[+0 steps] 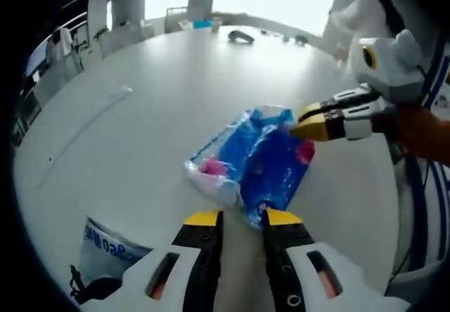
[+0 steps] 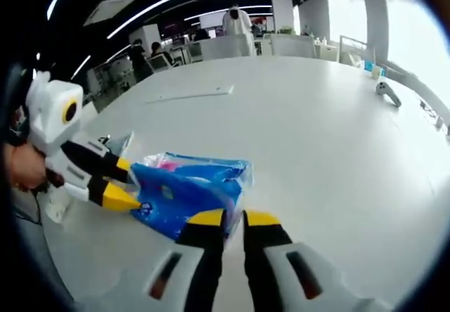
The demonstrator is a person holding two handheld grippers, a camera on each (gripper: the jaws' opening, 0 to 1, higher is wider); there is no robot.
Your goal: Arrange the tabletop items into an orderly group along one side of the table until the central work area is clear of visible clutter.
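Observation:
A blue plastic packet (image 1: 264,164) with pink and white print lies flat on the white table (image 1: 155,101). In the left gripper view my left gripper (image 1: 242,219) stands open at the packet's near corner, yellow tips on either side of its edge. My right gripper (image 1: 301,124) comes in from the right, its yellow tips pinched on the packet's far corner. In the right gripper view my right gripper (image 2: 234,221) has its jaws nearly together on the edge of the packet (image 2: 186,189). The left gripper (image 2: 125,182) shows spread at the packet's opposite end, held by a hand.
A white bag with blue print (image 1: 105,245) and a black object (image 1: 90,289) lie at the near left. A thin clear strip (image 1: 91,119) lies on the table. A dark controller (image 2: 388,93) sits near the far edge. Chairs (image 2: 232,45) and people stand beyond the table.

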